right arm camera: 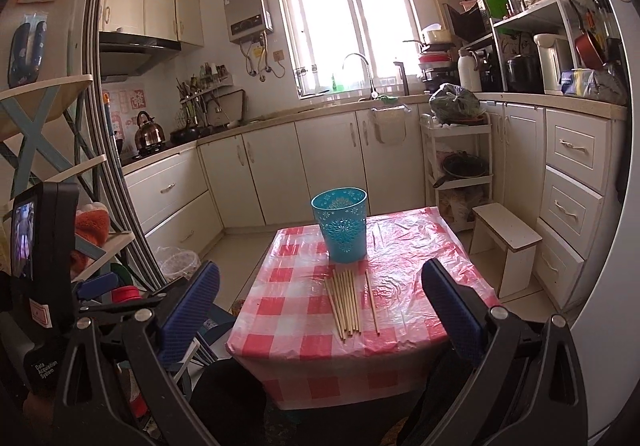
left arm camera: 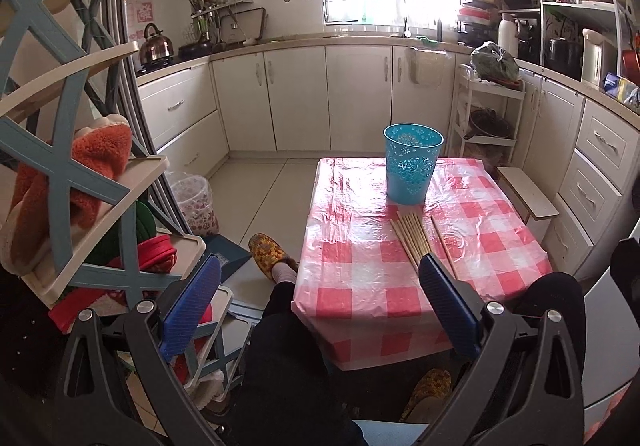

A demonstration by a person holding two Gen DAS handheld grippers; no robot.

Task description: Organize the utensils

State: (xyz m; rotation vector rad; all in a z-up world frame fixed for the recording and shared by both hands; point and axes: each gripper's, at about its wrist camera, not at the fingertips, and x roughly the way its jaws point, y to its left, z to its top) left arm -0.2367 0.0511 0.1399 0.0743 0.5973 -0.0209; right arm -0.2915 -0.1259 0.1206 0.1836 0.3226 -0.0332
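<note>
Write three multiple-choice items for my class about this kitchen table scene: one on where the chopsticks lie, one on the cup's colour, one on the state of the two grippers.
1. Where do the chopsticks lie?
A. inside the cup
B. flat on the tablecloth, nearer the camera than the cup
C. on the floor

2. What colour is the cup?
A. red
B. white
C. blue

3. How are the left gripper and right gripper?
A. both open, holding nothing
B. both shut on chopsticks
C. one holds the cup

Answers: 1 B, they rest on the checked tablecloth; 2 C, its wall is turquoise blue; 3 A, the fingers stand wide apart.
</note>
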